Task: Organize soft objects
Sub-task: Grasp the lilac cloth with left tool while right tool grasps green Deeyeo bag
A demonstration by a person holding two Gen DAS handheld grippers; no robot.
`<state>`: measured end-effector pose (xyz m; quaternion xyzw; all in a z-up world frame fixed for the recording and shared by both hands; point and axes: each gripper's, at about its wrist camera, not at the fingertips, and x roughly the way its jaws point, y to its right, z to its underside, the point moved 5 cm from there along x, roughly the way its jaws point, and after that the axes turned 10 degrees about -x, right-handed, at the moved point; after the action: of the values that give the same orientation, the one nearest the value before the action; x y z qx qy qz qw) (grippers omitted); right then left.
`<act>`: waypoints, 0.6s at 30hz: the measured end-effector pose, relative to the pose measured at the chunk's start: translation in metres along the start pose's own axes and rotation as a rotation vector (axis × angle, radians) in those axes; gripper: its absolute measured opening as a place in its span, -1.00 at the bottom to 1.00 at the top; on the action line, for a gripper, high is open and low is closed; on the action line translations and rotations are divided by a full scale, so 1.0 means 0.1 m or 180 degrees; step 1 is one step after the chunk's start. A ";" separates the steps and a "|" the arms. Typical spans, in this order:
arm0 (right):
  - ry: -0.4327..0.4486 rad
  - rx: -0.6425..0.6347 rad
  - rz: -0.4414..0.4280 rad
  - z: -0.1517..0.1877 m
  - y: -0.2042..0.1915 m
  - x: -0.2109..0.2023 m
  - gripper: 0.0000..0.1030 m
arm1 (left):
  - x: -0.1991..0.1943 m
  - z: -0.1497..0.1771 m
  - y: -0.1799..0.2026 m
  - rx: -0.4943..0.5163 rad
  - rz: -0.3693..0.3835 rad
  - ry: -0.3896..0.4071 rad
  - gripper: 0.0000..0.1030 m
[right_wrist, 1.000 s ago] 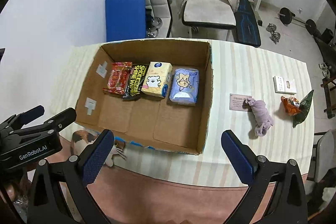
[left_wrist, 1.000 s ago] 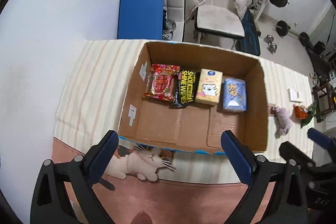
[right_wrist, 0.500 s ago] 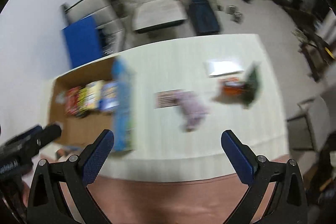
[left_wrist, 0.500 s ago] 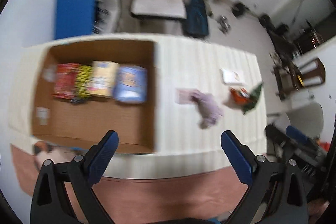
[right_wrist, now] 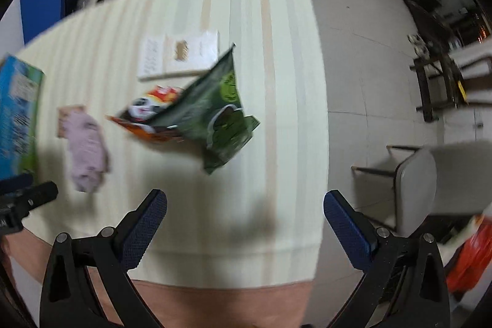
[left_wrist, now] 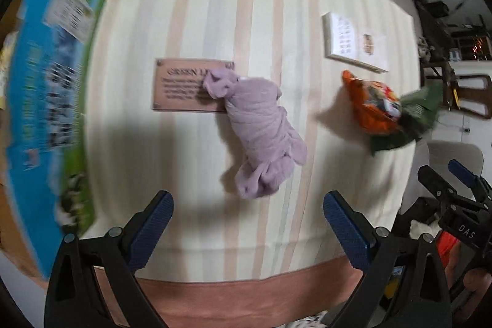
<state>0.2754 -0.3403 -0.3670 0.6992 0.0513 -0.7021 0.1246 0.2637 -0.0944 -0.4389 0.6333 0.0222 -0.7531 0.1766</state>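
A lilac plush toy [left_wrist: 261,128] lies on the striped tablecloth, its head on a pink plaque [left_wrist: 181,85]. My left gripper [left_wrist: 246,220] is open and empty just in front of the toy. An orange snack bag [left_wrist: 372,103] lies under a green snack bag [left_wrist: 415,116] to the right. In the right wrist view the green bag [right_wrist: 215,109] overlaps the orange bag [right_wrist: 147,116], with the plush toy [right_wrist: 86,149] to the left. My right gripper [right_wrist: 246,220] is open and empty in front of the bags.
The blue and green printed wall of the cardboard box [left_wrist: 52,112] stands at the left. A white card set [left_wrist: 353,42] lies at the back right. The table's front edge [left_wrist: 246,288] is close below. Chairs [right_wrist: 430,183] and gym weights stand on the floor beyond.
Both grippers have swung right, away from the box, and come closer to the table. The plush toy and snack bags now fill the views; the box has moved to the left edge.
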 end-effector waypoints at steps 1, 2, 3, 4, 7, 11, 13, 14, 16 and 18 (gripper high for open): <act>-0.0004 -0.0066 -0.0013 -0.04 0.02 0.09 1.00 | 0.07 -0.02 0.00 -0.0056 -0.0003 -0.0031 0.94; -0.0013 -0.0160 -0.0044 -0.10 0.02 0.19 1.00 | 0.13 -0.05 0.00 -0.0102 -0.0008 -0.0050 0.94; -0.0001 -0.0220 -0.0064 -0.15 0.02 0.25 1.00 | 0.16 -0.07 0.00 -0.0126 -0.0021 -0.0055 0.94; 0.0045 -0.0330 -0.0128 -0.22 0.02 0.34 1.00 | 0.21 -0.08 0.00 -0.0159 -0.0060 -0.0067 0.94; 0.0136 -0.0494 -0.0264 -0.37 -0.01 0.52 0.97 | 0.33 -0.12 -0.01 -0.0187 -0.0113 -0.0109 0.94; 0.0141 -0.0578 -0.0519 -0.52 -0.02 0.76 0.18 | 0.41 -0.17 -0.02 -0.0233 -0.0135 -0.0099 0.85; 0.0108 -0.0510 -0.0624 -0.55 -0.01 0.84 -0.07 | 0.43 -0.18 -0.03 -0.0218 -0.0129 -0.0117 0.64; 0.0125 -0.0479 -0.0618 -0.57 -0.04 0.86 -0.13 | 0.44 -0.18 -0.03 -0.0205 -0.0133 -0.0136 0.48; 0.0113 -0.0437 -0.0568 -0.57 -0.05 0.87 -0.21 | 0.44 -0.19 -0.03 -0.0182 -0.0178 -0.0125 0.36; -0.0008 -0.0385 -0.0514 -0.55 -0.08 0.88 -0.25 | 0.41 -0.20 -0.02 -0.0132 -0.0239 -0.0075 0.10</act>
<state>0.3274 -0.3280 -0.4560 0.6831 0.1496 -0.7064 0.1097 0.2763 -0.0976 -0.4829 0.6193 0.0595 -0.7660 0.1615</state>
